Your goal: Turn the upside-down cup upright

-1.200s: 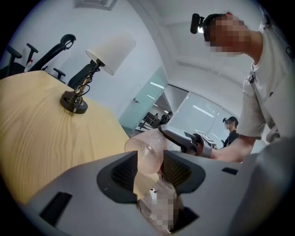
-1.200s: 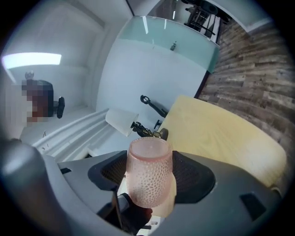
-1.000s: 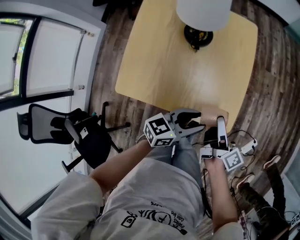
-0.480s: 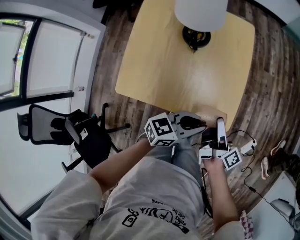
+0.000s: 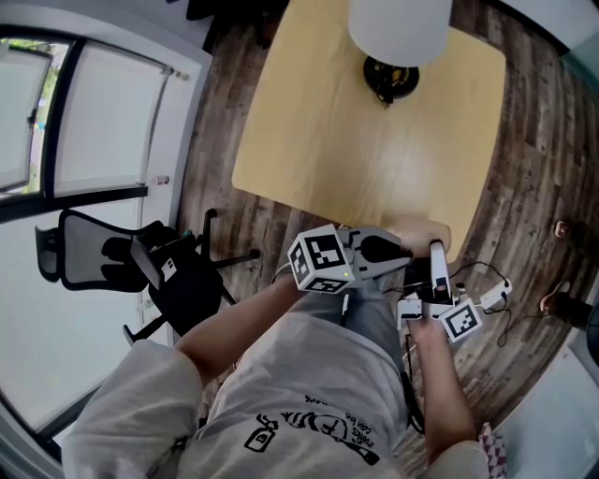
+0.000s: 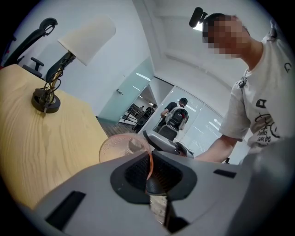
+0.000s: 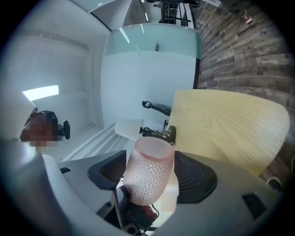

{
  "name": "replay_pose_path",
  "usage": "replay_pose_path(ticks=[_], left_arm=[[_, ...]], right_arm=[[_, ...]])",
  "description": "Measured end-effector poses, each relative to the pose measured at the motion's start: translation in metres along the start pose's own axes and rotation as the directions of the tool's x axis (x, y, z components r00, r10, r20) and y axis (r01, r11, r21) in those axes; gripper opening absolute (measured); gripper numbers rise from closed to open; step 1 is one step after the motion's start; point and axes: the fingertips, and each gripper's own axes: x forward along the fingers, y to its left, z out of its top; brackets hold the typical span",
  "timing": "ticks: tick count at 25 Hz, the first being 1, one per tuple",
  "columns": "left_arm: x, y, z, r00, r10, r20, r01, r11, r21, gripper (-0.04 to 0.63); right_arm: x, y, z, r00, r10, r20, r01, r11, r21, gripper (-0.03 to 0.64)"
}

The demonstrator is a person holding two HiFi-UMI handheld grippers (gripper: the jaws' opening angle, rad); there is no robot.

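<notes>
In the head view the cup (image 5: 418, 232) is hard to make out. It is only a pale pinkish patch at the near corner of the table (image 5: 356, 140), between my two tools, and I cannot tell from there which way its mouth faces. My left hand-held gripper (image 5: 398, 253) covers part of it. My right hand-held gripper (image 5: 436, 251) is turned on edge and shows as little more than a narrow strip. The lamp (image 5: 398, 28) at the far side of the table is cut off by the top edge of the picture.

The left gripper view gives what the head view hides. The jaws of my left hand-held gripper (image 6: 150, 161) have just been closing and are pressed together on the thin wall of the cup (image 6: 120, 146). That wall shows edge-on as an orange line between the pads. The rest of the cup is a dimpled pink round just beyond the jaws, its lower part hidden behind them.

Only the right gripper view shows the dotted pink body of the cup (image 7: 150, 173) nearly whole. It sits between the widely spread jaws of my right hand-held gripper (image 7: 151, 156), with both pads against its sides as far as I can see. Its near end is lost behind the gripper's body. The table (image 7: 226, 124) fills the right of that view, and the lamp's base (image 7: 159, 132) peeks out just behind the cup
</notes>
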Motion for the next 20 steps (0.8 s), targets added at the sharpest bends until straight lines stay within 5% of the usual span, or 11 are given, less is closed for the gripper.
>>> replay_pose_path(ticks=[8, 13, 16, 20], left_arm=[[-0.012, 0.0, 0.0, 0.995, 0.023, -0.098, -0.021, 0.999, 0.027, 0.02], [-0.02, 0.002, -0.002, 0.971, 0.085, -0.225, -0.069, 0.995, 0.078, 0.019], [-0.025, 0.006, -0.006, 0.927, 0.172, -0.335, -0.114, 0.976, 0.184, 0.018], [-0.029, 0.009, -0.011, 0.861, 0.252, -0.442, -0.131, 0.949, 0.285, 0.02]], right_arm=[[-0.005, 0.006, 0.007, 0.998, -0.052, -0.043, 0.044, 0.984, -0.171, 0.308], [-0.008, 0.01, 0.002, 0.982, -0.147, -0.119, 0.084, 0.903, -0.421, 0.308], [-0.009, 0.015, -0.008, 0.96, -0.212, -0.182, 0.053, 0.778, -0.626, 0.308], [-0.008, 0.021, -0.027, 0.919, -0.309, -0.245, -0.054, 0.517, -0.854, 0.308]])
